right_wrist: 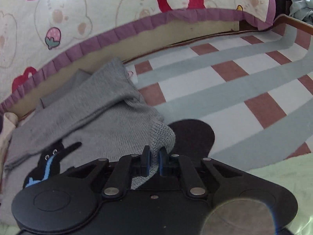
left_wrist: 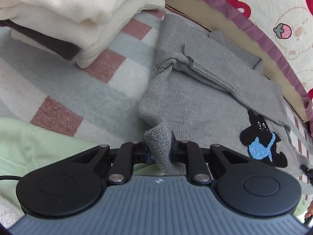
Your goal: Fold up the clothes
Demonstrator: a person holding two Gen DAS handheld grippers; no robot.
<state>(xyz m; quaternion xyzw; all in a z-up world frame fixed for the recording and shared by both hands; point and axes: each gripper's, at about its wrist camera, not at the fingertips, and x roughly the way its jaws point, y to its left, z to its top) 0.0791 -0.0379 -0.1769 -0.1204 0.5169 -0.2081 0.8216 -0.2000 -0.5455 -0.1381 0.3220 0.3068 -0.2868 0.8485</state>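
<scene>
Grey knit sweater [left_wrist: 195, 101] lay on checked bed [left_wrist: 82, 90], centre frame. Left hand-held gripper [left_wrist: 159, 153] and right hand-held gripper [right_wrist: 154, 163] each clamped hem corner. Best lift both evenly, hem taut.

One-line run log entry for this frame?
stage: fold in progress | left gripper: shut on grey knit sweater with black cat patch hem | right gripper: shut on hem | surface: checked blanket

No readable text, labels, brands or numbers in either view.
</scene>
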